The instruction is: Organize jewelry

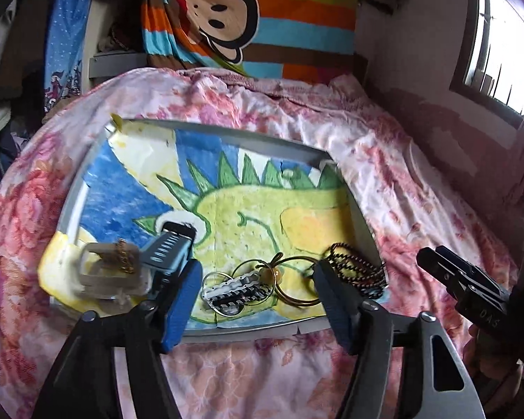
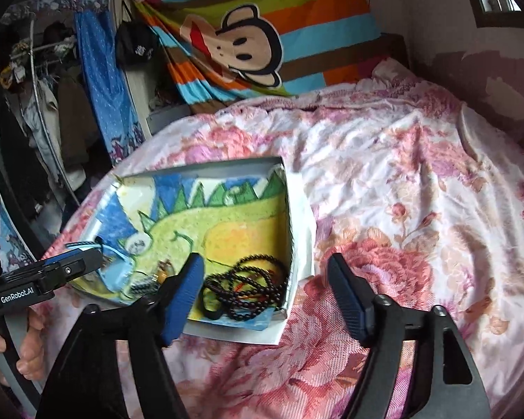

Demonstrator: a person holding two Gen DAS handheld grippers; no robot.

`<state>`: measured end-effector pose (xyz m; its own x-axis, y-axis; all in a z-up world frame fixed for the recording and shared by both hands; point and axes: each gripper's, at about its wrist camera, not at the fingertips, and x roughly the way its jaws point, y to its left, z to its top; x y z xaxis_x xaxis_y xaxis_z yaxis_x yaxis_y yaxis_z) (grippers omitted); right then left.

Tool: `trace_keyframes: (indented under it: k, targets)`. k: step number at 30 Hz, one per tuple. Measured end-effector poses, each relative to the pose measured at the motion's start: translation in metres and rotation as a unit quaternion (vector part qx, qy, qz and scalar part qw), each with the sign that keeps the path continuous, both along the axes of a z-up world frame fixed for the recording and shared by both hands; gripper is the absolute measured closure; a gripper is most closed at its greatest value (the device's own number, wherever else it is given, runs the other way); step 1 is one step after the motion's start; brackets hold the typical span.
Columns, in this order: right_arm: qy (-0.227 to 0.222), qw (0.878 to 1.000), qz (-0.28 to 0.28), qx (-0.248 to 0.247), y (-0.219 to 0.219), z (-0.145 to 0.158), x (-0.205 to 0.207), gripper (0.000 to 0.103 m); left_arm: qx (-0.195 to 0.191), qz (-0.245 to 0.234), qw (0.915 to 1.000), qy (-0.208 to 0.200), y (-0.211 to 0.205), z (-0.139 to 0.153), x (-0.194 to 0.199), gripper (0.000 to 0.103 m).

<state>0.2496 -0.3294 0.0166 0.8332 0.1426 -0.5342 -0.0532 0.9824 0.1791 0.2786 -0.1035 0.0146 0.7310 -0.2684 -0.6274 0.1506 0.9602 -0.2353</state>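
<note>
While both your left gripper and right gripper stand with jaws apart and empty, you have only a gold chain in the small clear box, leaving rings, hair clip and dark bead strand loose in the tray.

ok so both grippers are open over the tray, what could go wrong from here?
1. The black bead necklace lies in tangled loops against the tray wall; grabbing one strand may drag the whole pile.
2. The gold hoops overlap a striped hair clip, so the left gripper may catch both.
3. The tray sits on a soft floral bedspread and could tip under pressure.
</note>
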Motion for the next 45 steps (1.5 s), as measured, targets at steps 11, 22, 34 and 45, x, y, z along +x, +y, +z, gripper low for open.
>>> trace_keyframes:
  k: [11, 22, 34, 45]
  targets:
    - [-0.083, 0.996, 0.023, -0.017, 0.032, 0.039, -0.063, 0.006, -0.008, 0.04, 0.9962, -0.077, 0.033, 0.049, -0.065, 0.0]
    - [-0.147, 0.988, 0.031, -0.043, 0.074, 0.05, -0.147, 0.002, 0.016, 0.073, 0.9902, -0.118, 0.075, 0.062, -0.141, 0.0]
    - [-0.16, 0.985, 0.036, -0.048, 0.095, 0.043, -0.222, 0.002, 0.04, 0.09, 0.984, -0.149, 0.104, 0.052, -0.224, 0.0]
    - [-0.167, 0.984, 0.02, -0.063, 0.106, 0.029, -0.263, 0.002, 0.057, 0.099, 0.9797, -0.165, 0.113, 0.029, -0.264, 0.0]
